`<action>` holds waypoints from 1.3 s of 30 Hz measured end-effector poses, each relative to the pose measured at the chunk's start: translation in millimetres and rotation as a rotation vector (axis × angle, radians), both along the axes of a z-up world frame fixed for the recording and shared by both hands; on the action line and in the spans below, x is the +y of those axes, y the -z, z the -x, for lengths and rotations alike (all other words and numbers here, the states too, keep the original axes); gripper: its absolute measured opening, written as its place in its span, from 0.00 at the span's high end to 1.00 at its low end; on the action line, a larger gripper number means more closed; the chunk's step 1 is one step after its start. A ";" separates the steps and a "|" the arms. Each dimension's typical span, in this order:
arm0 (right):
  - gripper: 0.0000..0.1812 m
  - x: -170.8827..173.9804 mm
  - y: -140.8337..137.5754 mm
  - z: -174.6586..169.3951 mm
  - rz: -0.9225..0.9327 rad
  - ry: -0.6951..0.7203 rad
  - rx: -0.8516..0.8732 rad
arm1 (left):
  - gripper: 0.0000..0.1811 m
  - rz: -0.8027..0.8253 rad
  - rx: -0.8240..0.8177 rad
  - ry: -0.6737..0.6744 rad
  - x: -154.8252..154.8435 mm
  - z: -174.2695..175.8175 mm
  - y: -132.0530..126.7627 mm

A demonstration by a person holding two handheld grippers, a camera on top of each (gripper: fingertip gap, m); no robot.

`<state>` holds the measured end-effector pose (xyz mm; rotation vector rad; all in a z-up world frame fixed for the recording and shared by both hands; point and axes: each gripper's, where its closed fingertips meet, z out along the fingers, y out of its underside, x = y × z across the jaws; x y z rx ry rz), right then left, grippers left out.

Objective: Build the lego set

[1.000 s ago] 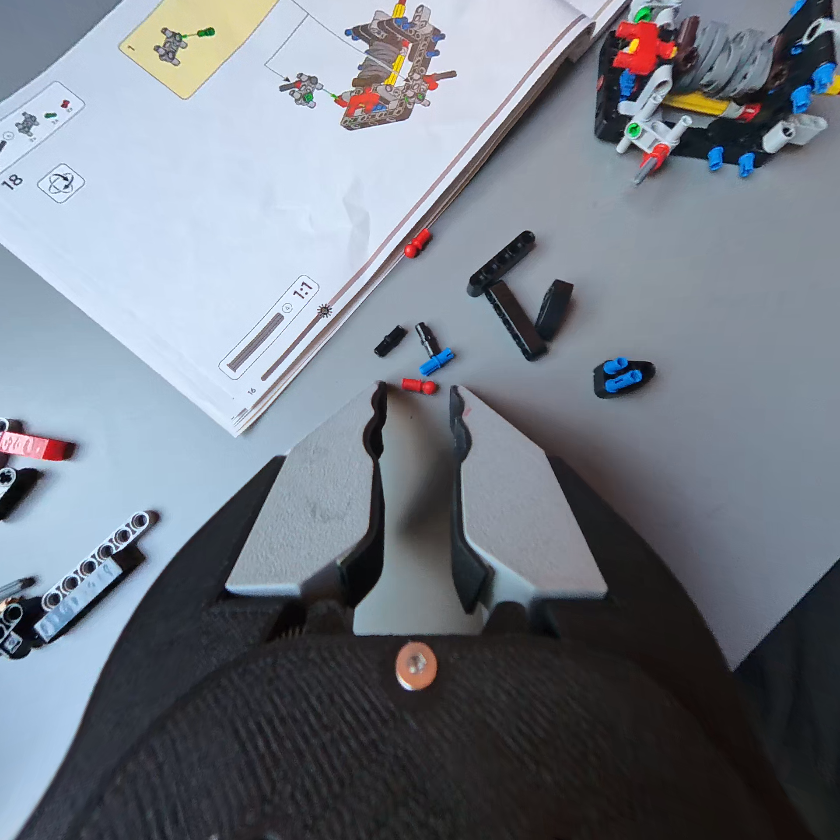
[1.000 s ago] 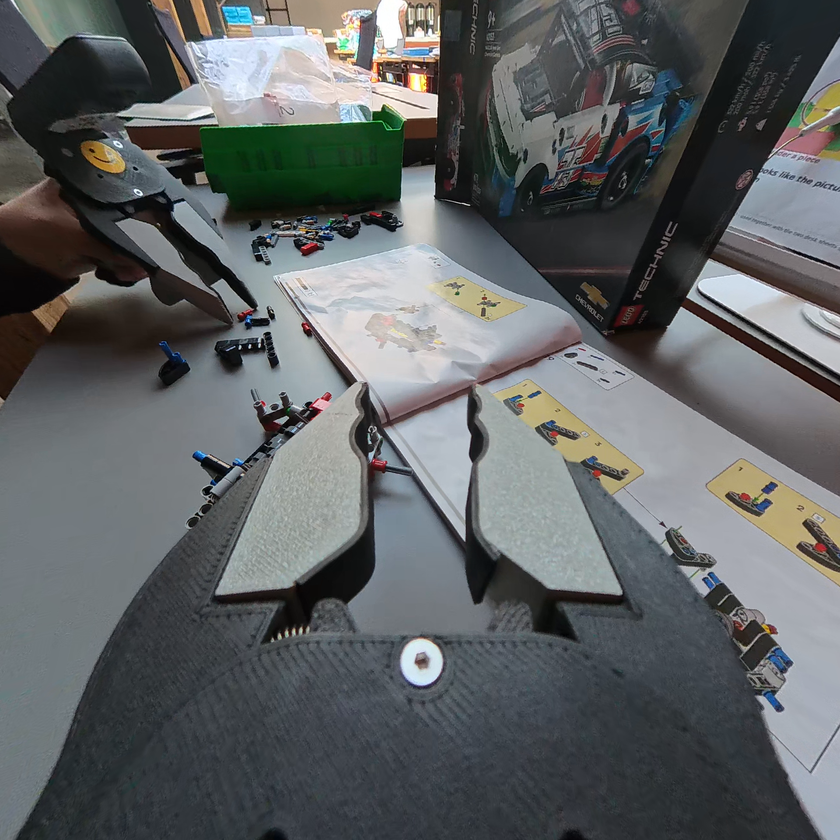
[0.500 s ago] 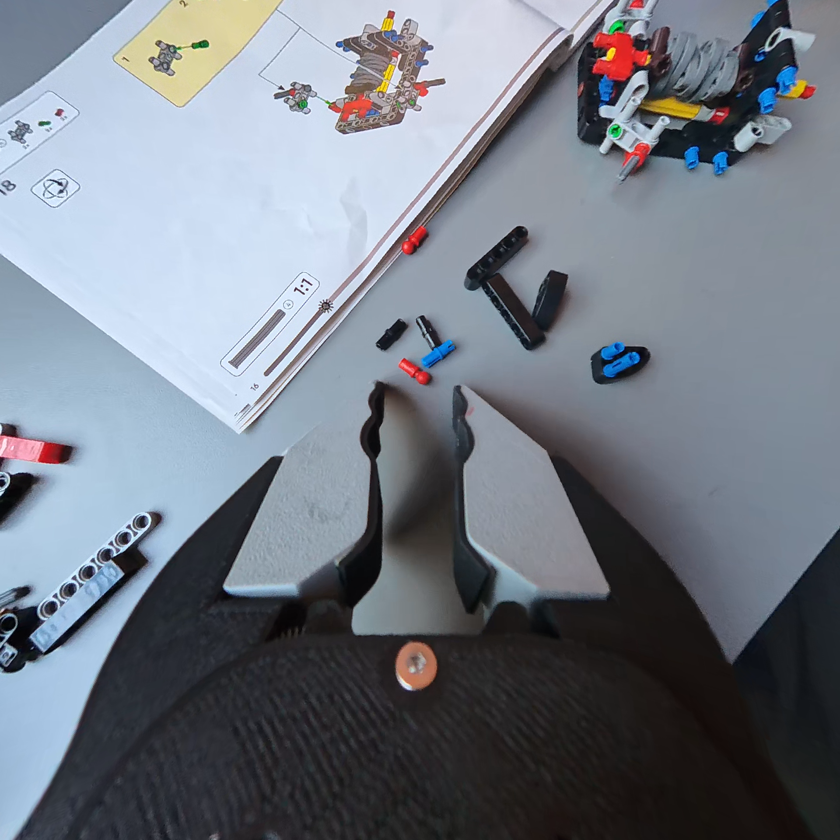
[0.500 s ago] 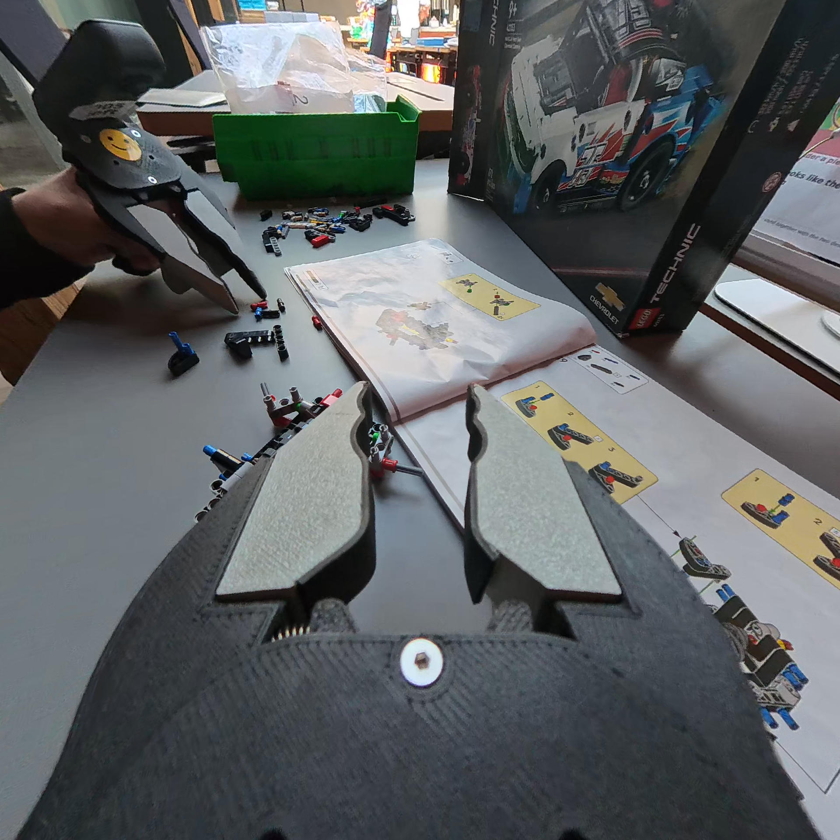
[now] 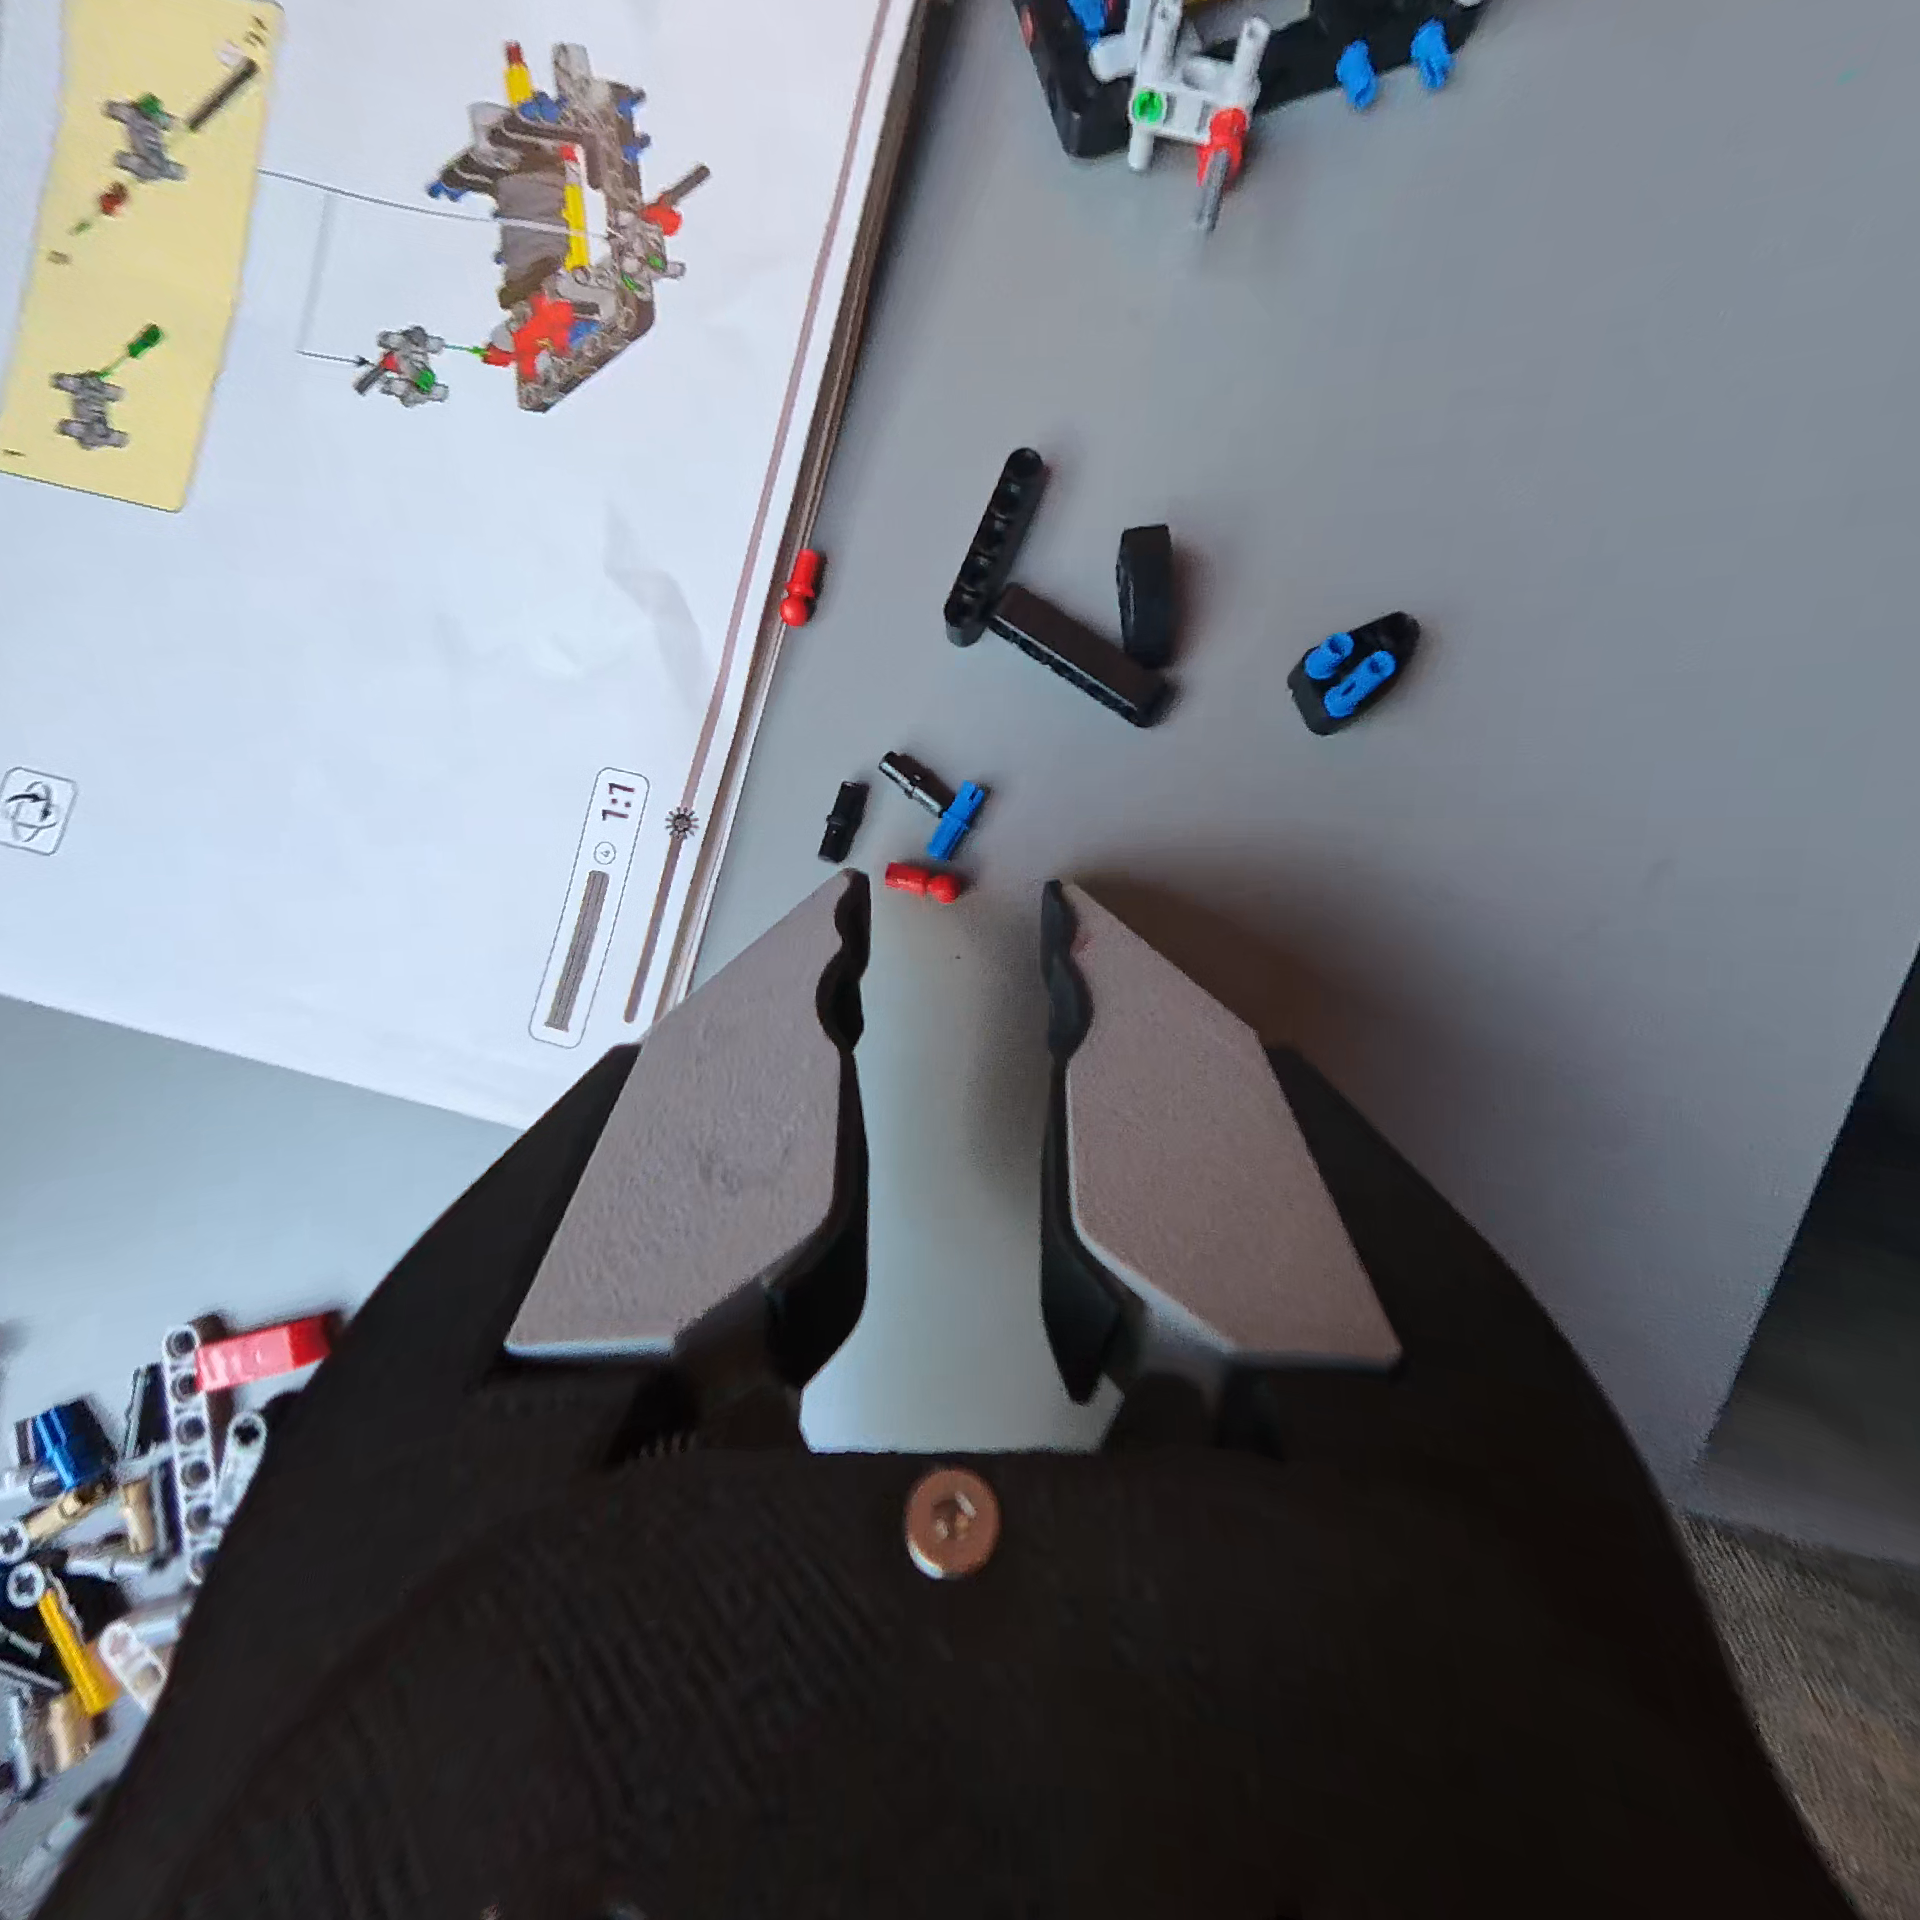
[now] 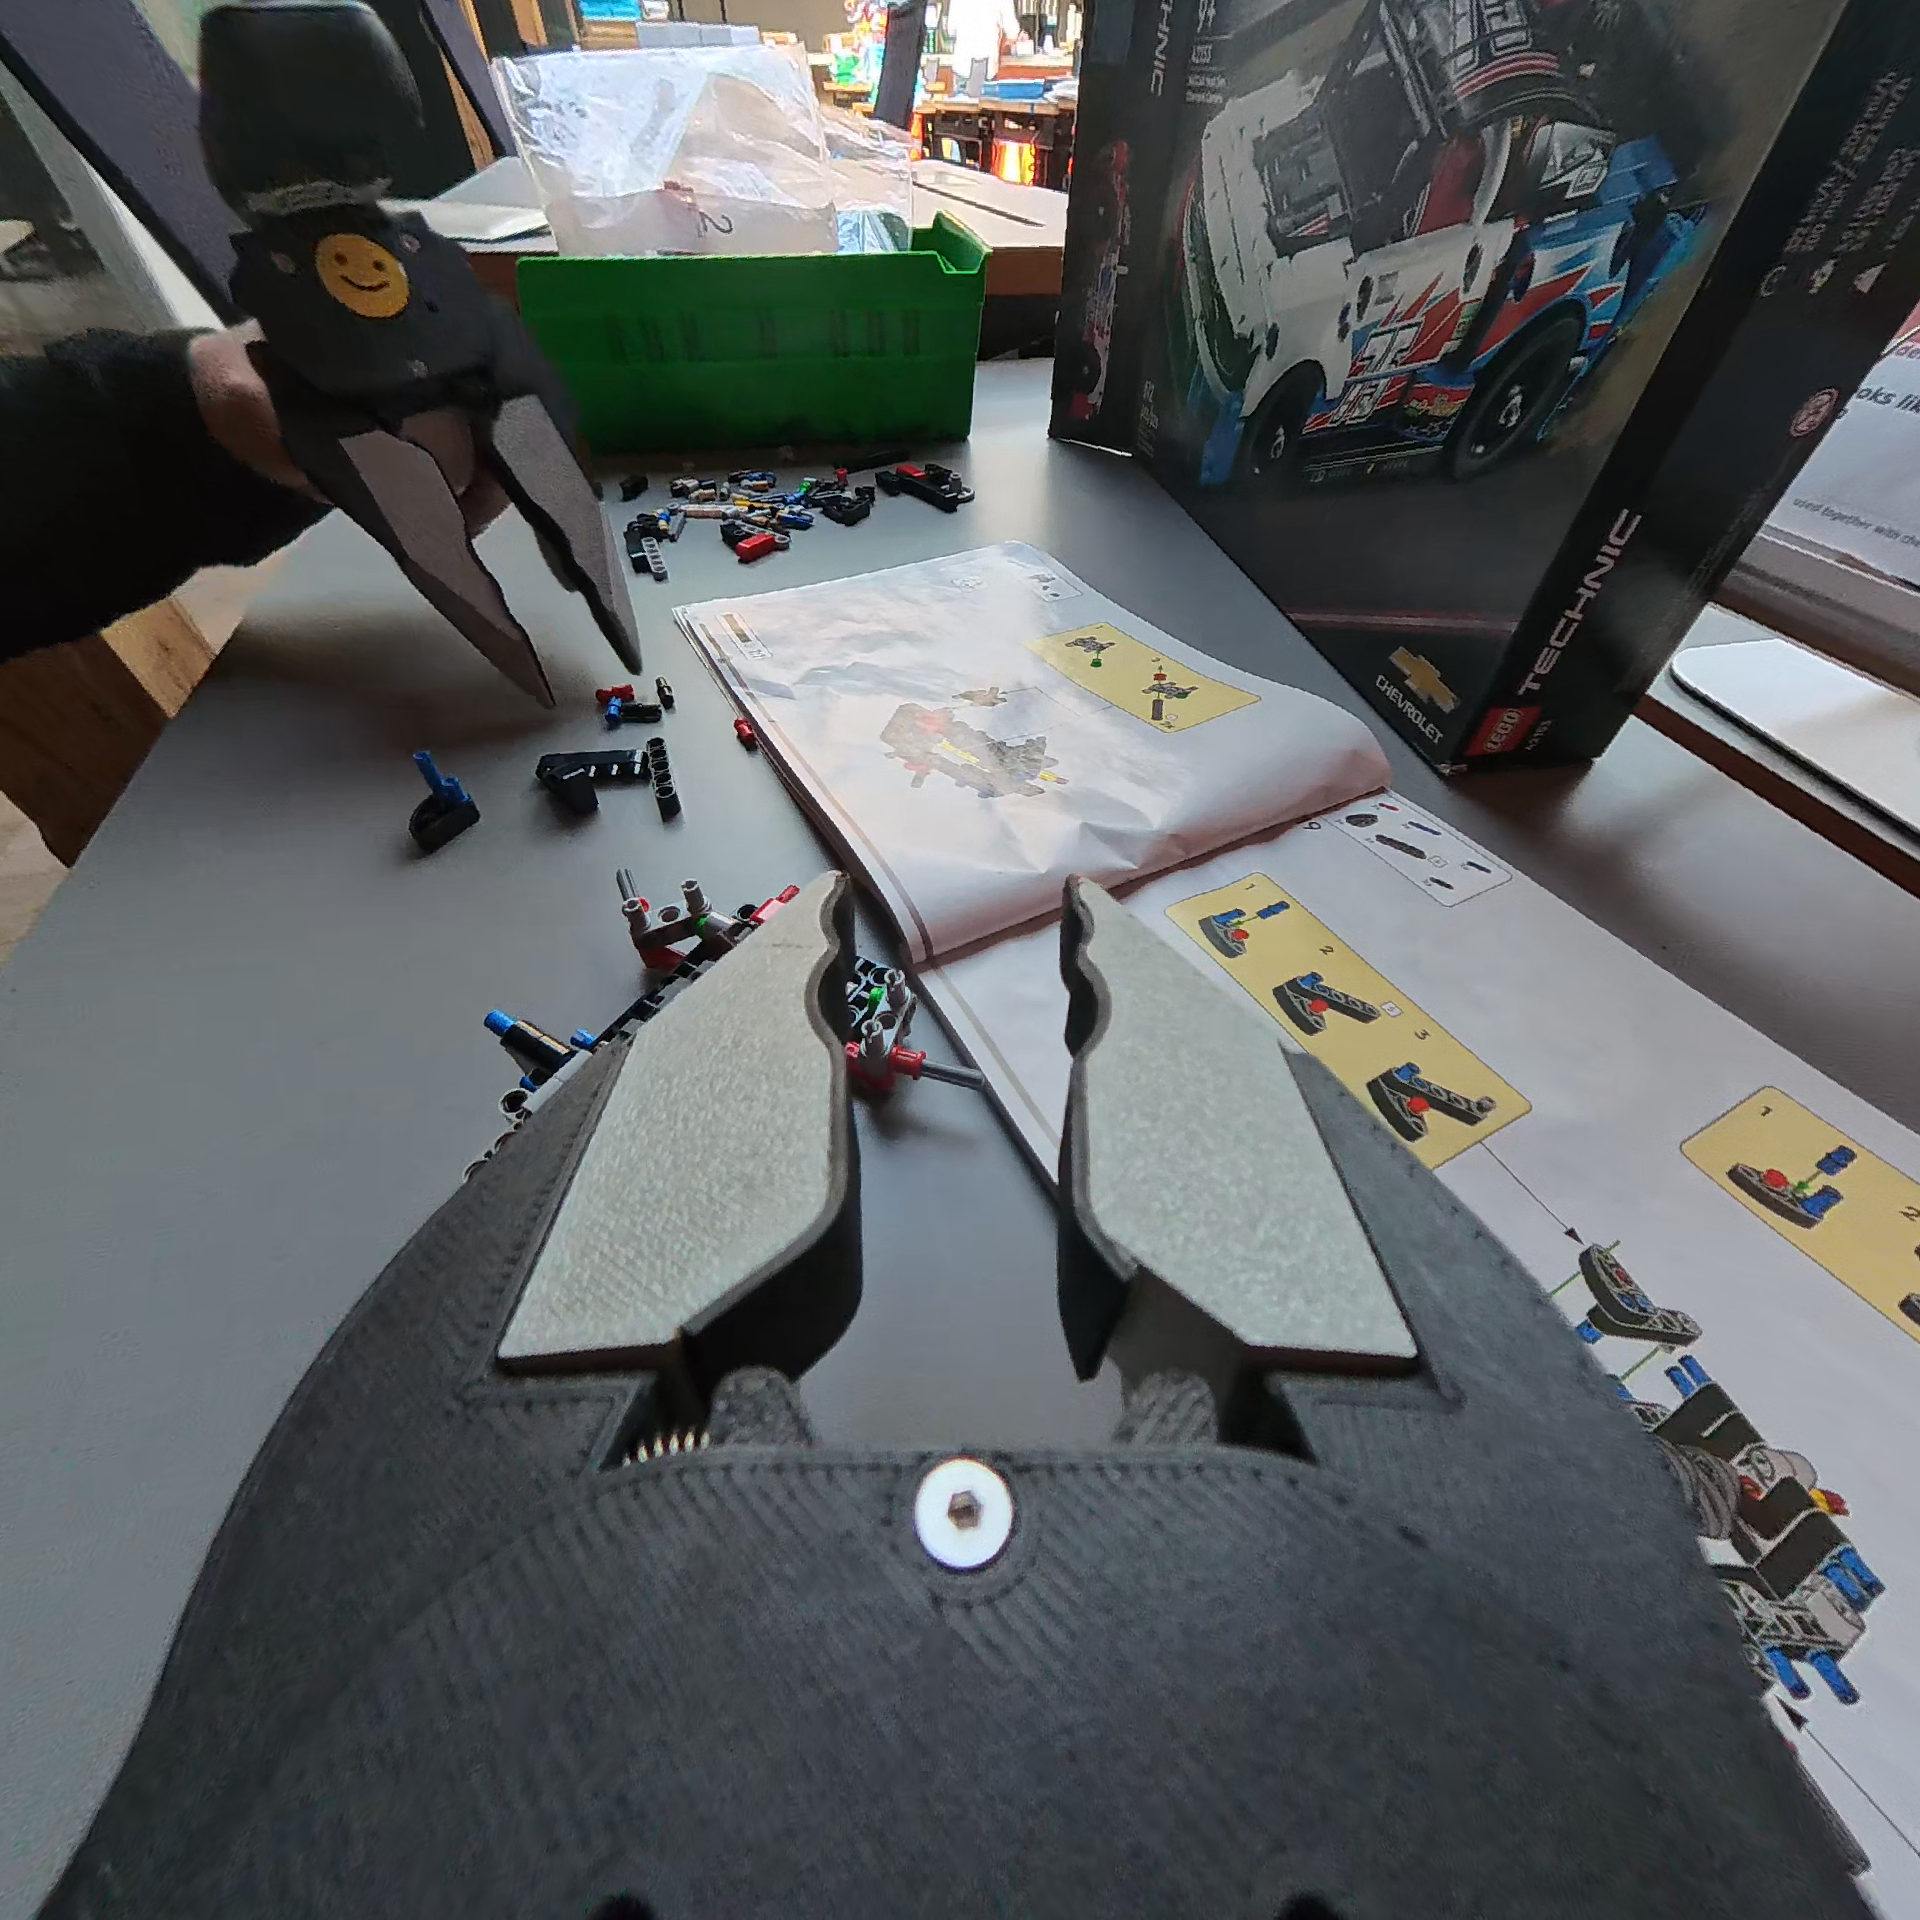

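My left gripper [image 5: 951,888] is open and empty, its tips just short of a small red pin [image 5: 923,881] on the grey table. Beyond it lie a blue pin [image 5: 957,820], two black pins [image 5: 842,821], black beams [image 5: 1075,652] and a black piece with blue pins [image 5: 1354,670]. The partly built model [image 5: 1195,83] sits at the top. My right gripper [image 6: 951,904] is open and empty, hovering over that model [image 6: 707,935] beside the open instruction booklet [image 6: 1039,748]. The left gripper [image 6: 592,686] also shows in the right wrist view, pointing down at the pins.
A pile of loose pieces [image 5: 114,1455] lies at the lower left; it also shows in the right wrist view [image 6: 790,504] in front of a green bin [image 6: 758,343]. The set's box [image 6: 1455,343] stands at the right. The table edge [image 5: 1787,1195] is close on the right. My right fingertips sit around 25 centimeters from my left ones.
My left gripper has swung and moved nearer to the red pin, so the booklet and pieces shifted in its view. My right gripper has barely moved.
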<state>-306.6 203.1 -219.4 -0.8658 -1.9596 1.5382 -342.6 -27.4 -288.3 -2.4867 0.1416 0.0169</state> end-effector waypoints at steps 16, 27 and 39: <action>0.82 -5.6 -0.1 -4.0 -0.003 -0.028 0.002 | 0.93 -0.068 -0.090 -0.022 2.0 0.4 3.5; 0.86 -62.0 -60.7 -45.8 0.191 -0.191 0.060 | 0.93 -0.460 0.537 -0.210 87.9 -50.7 -106.6; 0.87 -100.5 -74.4 -83.5 0.536 -0.503 -0.249 | 0.93 -0.621 0.741 -0.092 139.8 -119.5 -139.3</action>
